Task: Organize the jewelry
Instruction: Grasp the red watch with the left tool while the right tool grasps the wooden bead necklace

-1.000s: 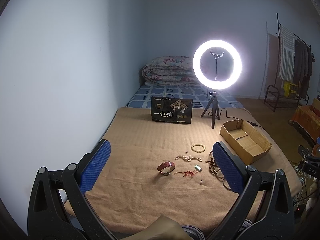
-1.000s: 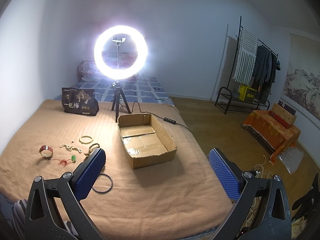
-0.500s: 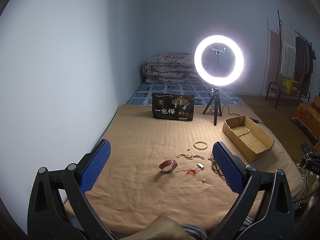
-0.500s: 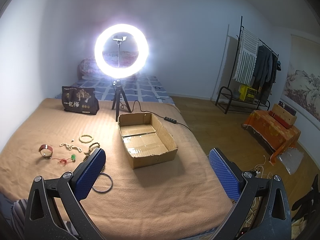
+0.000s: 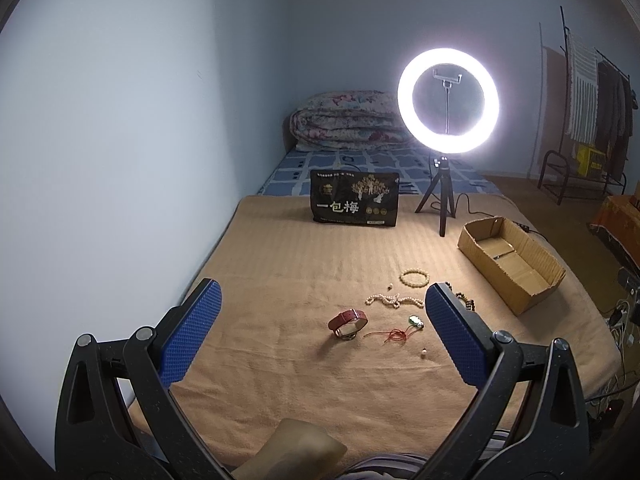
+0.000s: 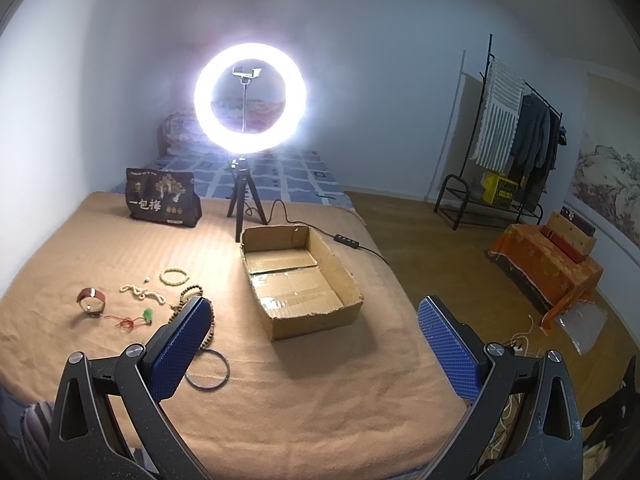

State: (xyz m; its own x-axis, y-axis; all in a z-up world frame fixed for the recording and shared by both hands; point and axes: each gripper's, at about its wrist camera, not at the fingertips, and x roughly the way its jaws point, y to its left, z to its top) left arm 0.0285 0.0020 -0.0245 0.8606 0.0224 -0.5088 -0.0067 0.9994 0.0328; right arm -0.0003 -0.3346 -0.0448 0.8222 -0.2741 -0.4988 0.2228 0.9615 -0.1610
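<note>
Both tools, left (image 5: 322, 334) & right (image 6: 314, 342), wide open, empty. Red watch (image 5: 348, 319) light, strap stiff-ish: pinch across band. Beads (image 5: 394, 301) limp, slippery: grab mid-strand.

Tan blanket (image 5: 280, 264), red watch strap (image 5: 348, 317), cream bead bracelet (image 5: 414, 278), brown cardboard box (image 6: 298, 276), blue-checked sheet (image 5: 360, 164).

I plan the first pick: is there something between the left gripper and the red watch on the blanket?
Nothing visible is in the way. The left gripper is open above bare blanket, and the red watch lies ahead between its fingers, apart from the pearl strand.
</note>
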